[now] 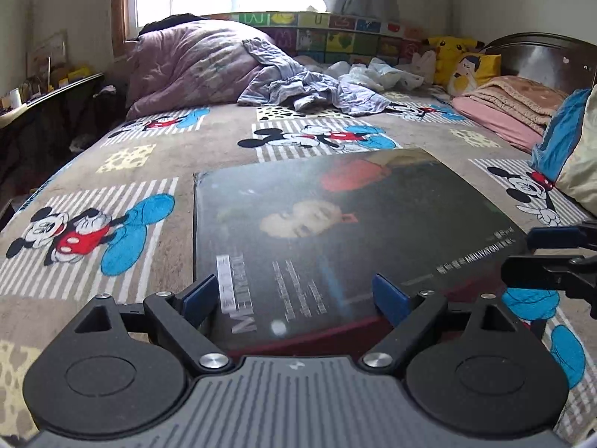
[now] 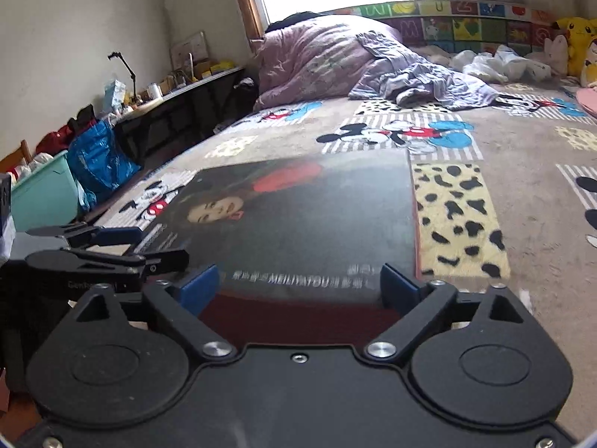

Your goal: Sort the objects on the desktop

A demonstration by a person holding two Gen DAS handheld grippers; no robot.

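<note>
Starting at the left gripper (image 1: 294, 295), its blue fingers (image 1: 201, 295) stand spread wide, straddling the near edge of a large dark magazine (image 1: 335, 224) that lies flat on the bed (image 1: 209, 134); nothing is clamped between them. The right gripper (image 2: 298, 287) is likewise parted, its fingers (image 2: 397, 287) either side of the same near edge but toward the magazine's other corner, and again they hold nothing. Whether any pad touches the cover I cannot tell.

Each gripper shows in the other's view, so they sit side by side along that edge, left at the left corner, right at the right; neither is clearly nearer.

From the fingers the magazine runs straight ahead, away toward the window. Its long axis seems to lie along that forward line, though the fisheye makes this uncertain. The cover's printed title sits at the near end, the portrait's face further out, red hat beyond.
</note>
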